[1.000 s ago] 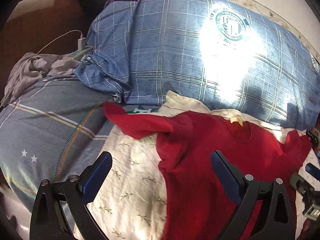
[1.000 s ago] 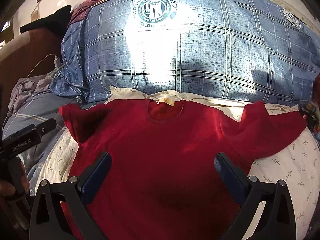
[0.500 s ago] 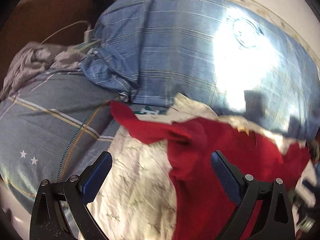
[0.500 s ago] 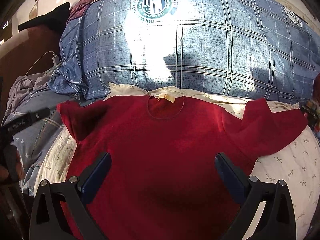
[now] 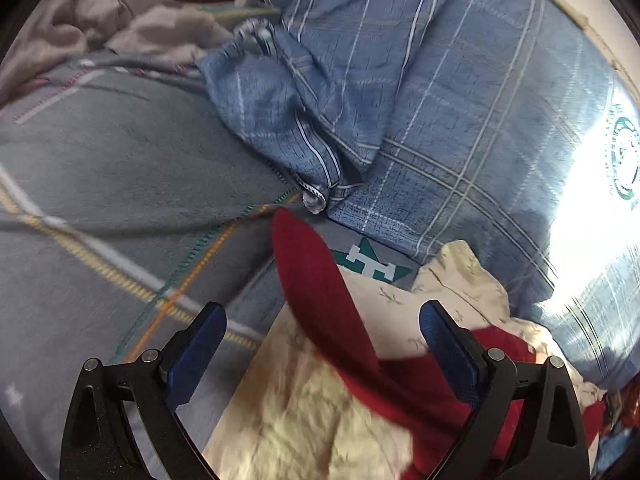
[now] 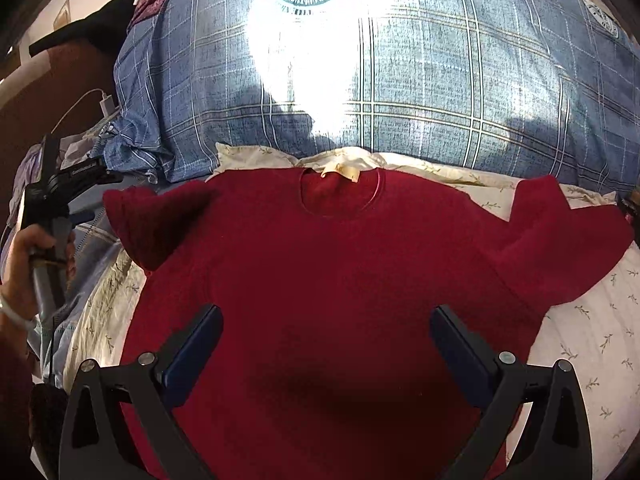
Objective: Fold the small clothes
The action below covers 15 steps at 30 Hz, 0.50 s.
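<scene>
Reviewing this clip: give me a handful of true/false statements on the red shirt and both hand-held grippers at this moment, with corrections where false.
1. The red shirt lies spread with both sleeves out to the sides. True.
2. The right hand-held gripper is shut on the shirt's hem. False: its jaws stand wide open above the shirt body.
3. The left hand-held gripper is open, with the shirt's sleeve between its jaws. True.
4. The shirt rests directly on the blue plaid pillow. False: it lies on a cream floral cloth in front of the pillow.
5. The neck label points toward the pillow. True.
</scene>
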Available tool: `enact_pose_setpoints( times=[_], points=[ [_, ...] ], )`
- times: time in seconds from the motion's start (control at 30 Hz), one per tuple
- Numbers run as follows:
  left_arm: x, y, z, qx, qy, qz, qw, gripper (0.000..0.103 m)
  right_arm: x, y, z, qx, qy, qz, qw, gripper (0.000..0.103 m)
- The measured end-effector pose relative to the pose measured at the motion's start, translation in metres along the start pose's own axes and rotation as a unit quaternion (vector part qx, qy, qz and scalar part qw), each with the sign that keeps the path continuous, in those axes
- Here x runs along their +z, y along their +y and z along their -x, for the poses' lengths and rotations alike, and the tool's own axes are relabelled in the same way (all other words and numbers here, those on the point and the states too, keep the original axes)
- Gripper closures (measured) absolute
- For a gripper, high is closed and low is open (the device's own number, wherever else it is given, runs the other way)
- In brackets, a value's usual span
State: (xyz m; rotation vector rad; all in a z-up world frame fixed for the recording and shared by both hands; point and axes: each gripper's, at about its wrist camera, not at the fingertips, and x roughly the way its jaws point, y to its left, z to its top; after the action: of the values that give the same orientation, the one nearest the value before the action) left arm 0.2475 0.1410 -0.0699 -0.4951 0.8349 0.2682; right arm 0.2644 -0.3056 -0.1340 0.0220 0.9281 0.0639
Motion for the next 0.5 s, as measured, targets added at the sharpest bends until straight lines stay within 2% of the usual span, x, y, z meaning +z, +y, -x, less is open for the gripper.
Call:
enact_pose_setpoints(
  times=[0.07, 0.1, 0.13, 0.17, 0.23, 0.27, 0.33, 0.4, 0.5],
  points=[
    [0.005, -0.001, -0.019, 0.004, 0.003, 0.002, 1.0, 0.012, -0.001, -0.002, -0.007, 0.0, 0.009, -0.003, 1.0, 0.0],
    [0.008, -0.001, -0.028, 0.007, 0.006, 0.001, 1.0, 0.021, -0.002, -0.004, -0.011, 0.001, 0.013, -0.005, 1.0, 0.0],
    [0.01, -0.001, -0.038, 0.009, 0.012, 0.0, 0.9999, 0.036, -0.002, -0.005, -0.013, 0.002, 0.017, -0.007, 1.0, 0.0],
    [0.013, -0.001, -0.05, 0.01, 0.023, -0.004, 0.9997, 0.046, -0.003, -0.007, -0.016, 0.002, 0.019, -0.008, 1.0, 0.0],
    [0.016, -0.003, -0.065, 0.016, 0.049, -0.018, 0.9985, 0.091, -0.004, -0.009, -0.018, 0.002, 0.024, -0.011, 1.0, 0.0],
    [0.018, -0.005, -0.068, 0.019, 0.056, -0.028, 0.9979, 0.097, -0.005, -0.011, -0.018, 0.002, 0.025, -0.012, 1.0, 0.0],
    [0.028, -0.01, -0.063, 0.015, 0.039, -0.044, 0.9981, 0.097, -0.005, -0.014, -0.017, 0.001, 0.023, -0.014, 1.0, 0.0],
    [0.043, -0.021, -0.035, 0.012, 0.0, -0.068, 0.9976, 0.097, -0.004, -0.018, -0.014, 0.0, 0.02, -0.018, 1.0, 0.0],
    [0.072, -0.034, 0.013, -0.006, -0.057, -0.079, 0.9952, 0.098, -0.002, -0.026, -0.009, 0.002, 0.015, -0.03, 0.999, 0.0]
  ],
)
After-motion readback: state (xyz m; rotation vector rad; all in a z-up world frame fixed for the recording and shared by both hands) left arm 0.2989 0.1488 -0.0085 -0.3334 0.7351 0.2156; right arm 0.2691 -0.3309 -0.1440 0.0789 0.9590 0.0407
